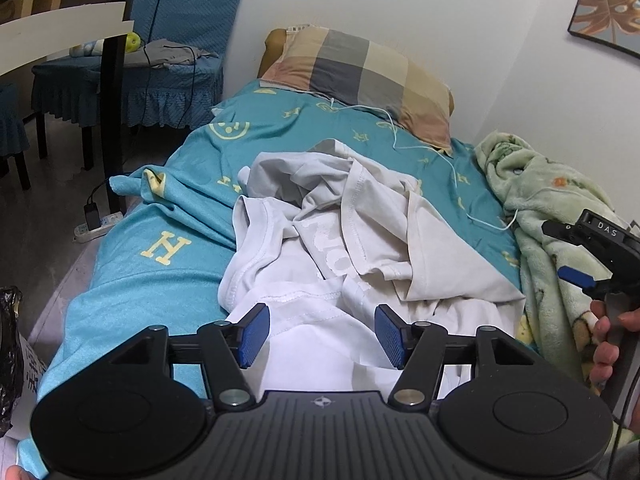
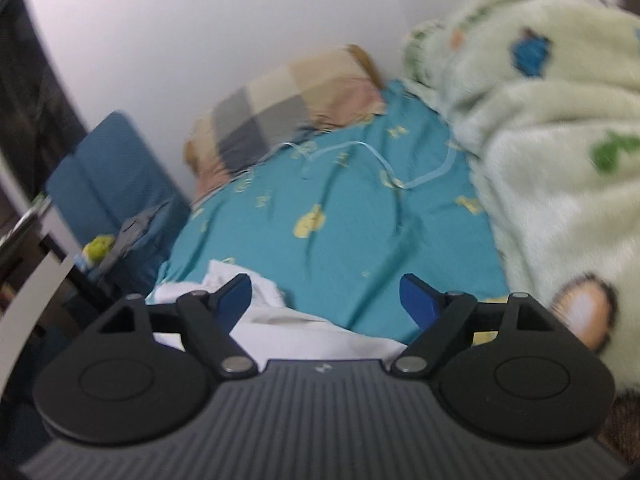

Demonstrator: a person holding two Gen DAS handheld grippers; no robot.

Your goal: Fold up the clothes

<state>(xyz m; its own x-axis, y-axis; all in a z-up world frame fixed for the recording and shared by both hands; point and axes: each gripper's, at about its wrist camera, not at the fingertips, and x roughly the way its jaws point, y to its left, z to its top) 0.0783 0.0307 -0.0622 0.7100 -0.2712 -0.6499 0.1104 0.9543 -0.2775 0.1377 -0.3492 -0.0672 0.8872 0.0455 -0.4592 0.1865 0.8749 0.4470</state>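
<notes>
1. Between the blue pads of the left gripper (image 1: 322,334) lies the near edge of the crumpled white cotton T-shirt (image 1: 344,236); its jaws are part-way apart and not pinching the cloth.
2. Over at the right gripper (image 2: 326,300), the jaws gape wide with nothing in them, above the shirt's far corner.
3. Next, I think, each gripper should find one hem corner and pinch just one layer.
4. Pull the shirt flat on the teal bed sheet with yellow letters (image 1: 168,248) before any fold.
5. Stay away from the thin white cable (image 1: 456,176) and the fluffy pale green blanket (image 1: 552,208) beside the shirt.
</notes>
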